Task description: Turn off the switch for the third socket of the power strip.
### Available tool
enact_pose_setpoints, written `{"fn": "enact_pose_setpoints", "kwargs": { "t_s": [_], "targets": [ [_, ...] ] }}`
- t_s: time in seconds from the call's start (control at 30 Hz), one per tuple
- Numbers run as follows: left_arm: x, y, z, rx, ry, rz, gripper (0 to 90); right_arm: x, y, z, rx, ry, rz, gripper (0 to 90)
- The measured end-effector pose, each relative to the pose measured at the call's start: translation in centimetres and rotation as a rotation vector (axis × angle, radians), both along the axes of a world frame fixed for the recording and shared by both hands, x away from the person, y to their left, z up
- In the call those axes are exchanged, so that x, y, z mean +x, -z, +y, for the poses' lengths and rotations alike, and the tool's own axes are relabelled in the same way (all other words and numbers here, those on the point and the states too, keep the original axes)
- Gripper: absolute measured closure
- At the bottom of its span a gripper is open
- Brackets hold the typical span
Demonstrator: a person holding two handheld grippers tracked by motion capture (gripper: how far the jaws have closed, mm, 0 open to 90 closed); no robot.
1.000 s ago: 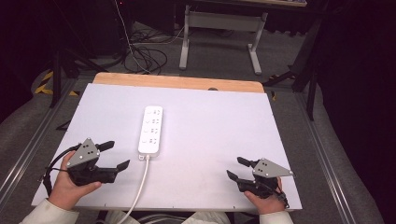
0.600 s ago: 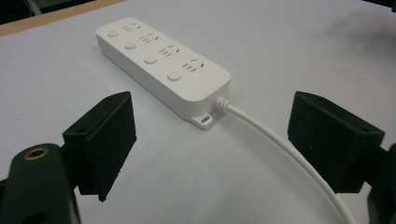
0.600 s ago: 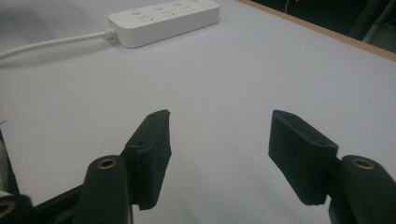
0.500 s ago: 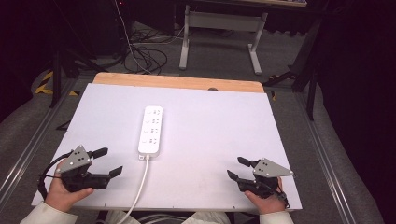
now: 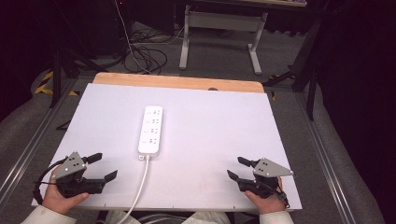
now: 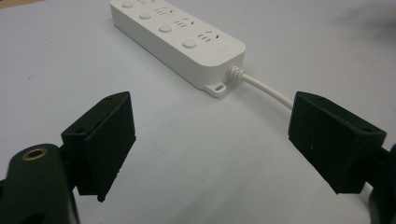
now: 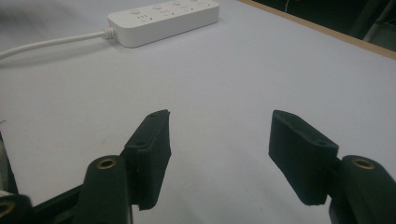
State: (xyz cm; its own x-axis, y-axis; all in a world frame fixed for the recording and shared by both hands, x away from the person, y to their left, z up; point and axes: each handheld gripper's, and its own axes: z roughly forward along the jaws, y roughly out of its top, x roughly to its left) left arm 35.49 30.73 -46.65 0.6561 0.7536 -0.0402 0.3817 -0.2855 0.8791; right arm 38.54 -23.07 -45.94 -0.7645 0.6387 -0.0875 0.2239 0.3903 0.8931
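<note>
At mid-table lies the white power strip (image 5: pixel 151 130), lengthwise, its cord (image 5: pixel 140 186) trailing off the near edge of the white table (image 5: pixel 215 121). Left gripper (image 5: pixel 100 167) sits near the near-left corner, jaws spread wide, empty, aimed at the strip's cord end. Right gripper (image 5: pixel 237 168), near-right corner, likewise agape. Bare tabletop lies between them and the strip.
</note>
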Motion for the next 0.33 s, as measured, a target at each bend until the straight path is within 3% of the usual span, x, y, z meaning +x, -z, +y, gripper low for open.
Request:
{"fn": "enact_pose_setpoints", "kwargs": {
  "t_s": [0.17, 0.33],
  "targets": [
    [0.26, -0.06, 0.16, -0.017, -0.018, 0.038, 14.9, 0.06, 0.03, 0.02, 0.001, 0.0, 0.001, 39.1],
    [0.39, -0.03, 0.47, -0.028, -0.027, 0.041, 14.8, 0.02, 0.03, 0.07, -0.006, 0.001, 0.003, 39.2]
  ]
}}
